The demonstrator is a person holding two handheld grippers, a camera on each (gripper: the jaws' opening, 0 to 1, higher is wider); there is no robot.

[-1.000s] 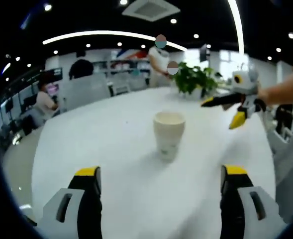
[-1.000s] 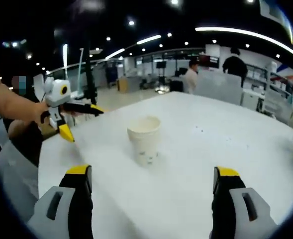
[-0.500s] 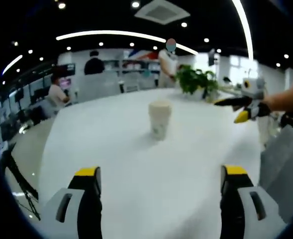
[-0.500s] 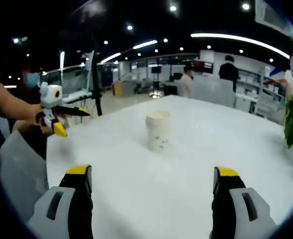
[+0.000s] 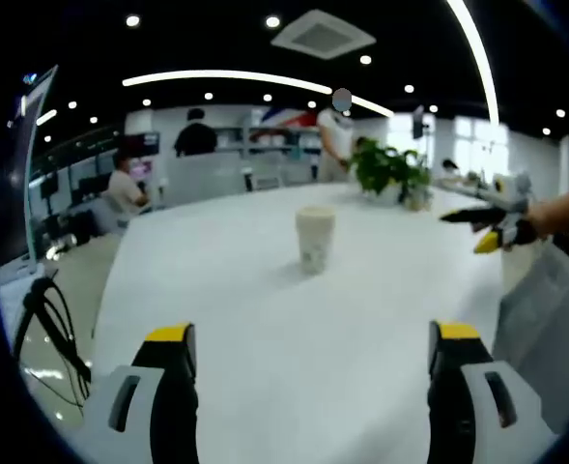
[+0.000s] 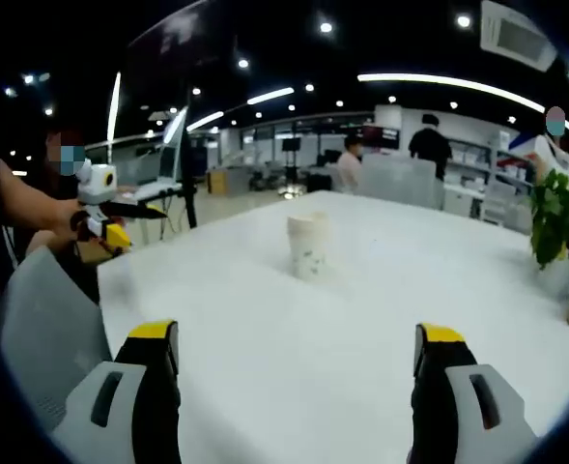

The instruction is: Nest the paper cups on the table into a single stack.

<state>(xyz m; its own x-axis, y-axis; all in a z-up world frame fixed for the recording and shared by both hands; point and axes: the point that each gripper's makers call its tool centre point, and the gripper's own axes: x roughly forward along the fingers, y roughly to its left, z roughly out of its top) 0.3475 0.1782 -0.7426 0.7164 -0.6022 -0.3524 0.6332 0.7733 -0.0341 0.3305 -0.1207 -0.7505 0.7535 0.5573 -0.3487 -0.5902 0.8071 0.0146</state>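
Left tongs (image 5: pixel 308 387): in the left gripper view your two yellow-tipped jaws stand wide apart with nothing between them, held low over the white desk (image 5: pixel 226 319). The paper cup stack (image 5: pixel 315 239) stands upright near the middle of the desk, well apart from your jaws and roughly on their centre line. It reads as one column; how many cups it holds is too small to tell. At the right edge of this view your right tongs (image 5: pixel 489 228) reach in over the desk edge, jaws apart and carrying nothing. A potted plant (image 5: pixel 390 172) stands at the far side of the desk.

Right tongs: in the right gripper view your jaws (image 6: pixel 298 382) are likewise spread and empty above the desk. The same stack (image 6: pixel 308 246) stands upright ahead, well clear of them. Your left tongs appear at the left (image 6: pixel 105 217), held off the desk edge.

Step in hand, as a judgement: no loose cup is visible on the desk, so the nesting looks finished and both tongs are clear. The next move calls only for you to check that no cup is left over.
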